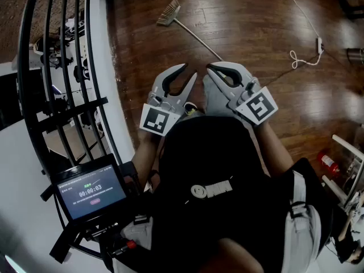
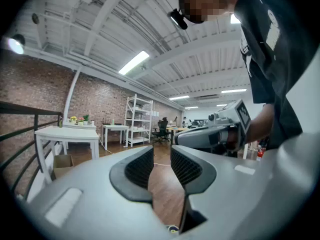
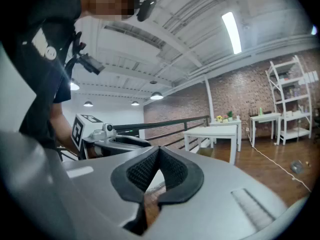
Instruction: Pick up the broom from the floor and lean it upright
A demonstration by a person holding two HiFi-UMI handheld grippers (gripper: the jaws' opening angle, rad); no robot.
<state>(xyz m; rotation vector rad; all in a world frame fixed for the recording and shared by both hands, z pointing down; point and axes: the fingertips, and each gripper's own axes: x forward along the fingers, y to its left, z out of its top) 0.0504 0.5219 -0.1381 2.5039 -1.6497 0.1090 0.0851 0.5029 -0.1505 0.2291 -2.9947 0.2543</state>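
Observation:
A broom [image 1: 187, 27] lies flat on the wooden floor ahead of me, its bristle head [image 1: 169, 12] at the far left and its thin handle running back toward my hands. My left gripper [image 1: 189, 73] is held level in front of my chest, jaws open, with nothing between them. Beside it my right gripper [image 1: 211, 68] is shut and empty. In the left gripper view my left gripper [image 2: 161, 156] shows a gap over bare floor. My right gripper [image 3: 158, 151] has its pads together at the tips. Both grippers are well short of the broom.
A black metal railing [image 1: 62, 84] with a white ledge runs along my left. A white cable [image 1: 304, 27] crosses the floor at the right. A red bottle [image 1: 326, 161] stands at the right edge. White tables [image 2: 70, 136] and shelves [image 2: 137, 119] line the brick wall.

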